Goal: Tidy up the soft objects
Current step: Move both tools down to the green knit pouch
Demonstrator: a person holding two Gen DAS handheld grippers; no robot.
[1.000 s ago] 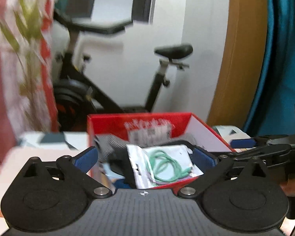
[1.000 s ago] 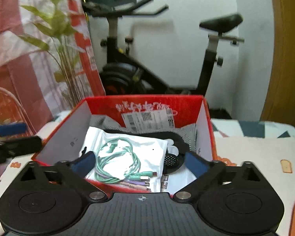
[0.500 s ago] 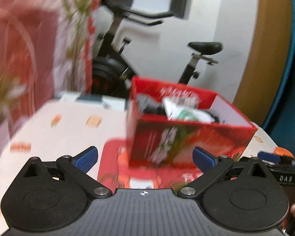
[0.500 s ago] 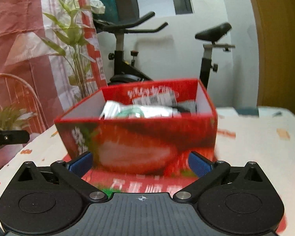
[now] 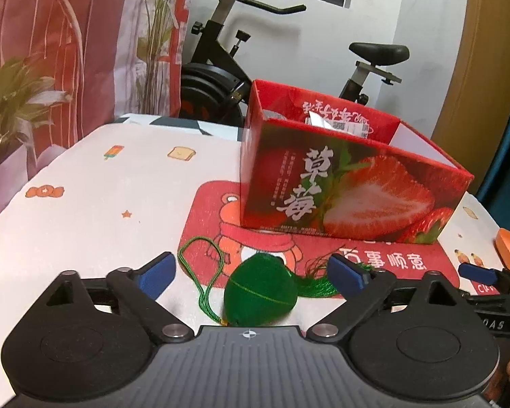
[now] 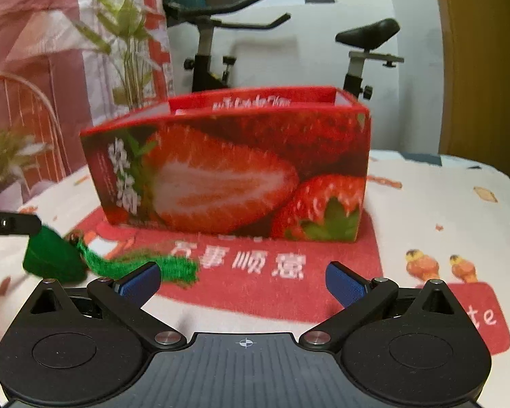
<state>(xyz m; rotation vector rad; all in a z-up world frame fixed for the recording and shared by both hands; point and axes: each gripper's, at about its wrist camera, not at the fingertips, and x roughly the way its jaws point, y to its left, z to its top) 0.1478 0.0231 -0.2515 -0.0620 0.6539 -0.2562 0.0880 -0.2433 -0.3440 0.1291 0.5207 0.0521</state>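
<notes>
A: What stands behind the table?

B: A black exercise bike (image 5: 241,51) against a plain white wall (image 6: 309,44), centre frame.

A: And to the sides?

B: A red-and-white striped curtain (image 5: 51,51) with leafy green plants (image 6: 125,34) at upper left; a curved tan wooden panel (image 5: 476,61) at right.

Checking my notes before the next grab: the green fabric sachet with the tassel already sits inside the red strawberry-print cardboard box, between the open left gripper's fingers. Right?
Not inside. The left wrist view shows the green fabric sachet lying on the tablecloth in front of the red strawberry-print cardboard box, between the open left gripper's fingers.
</notes>
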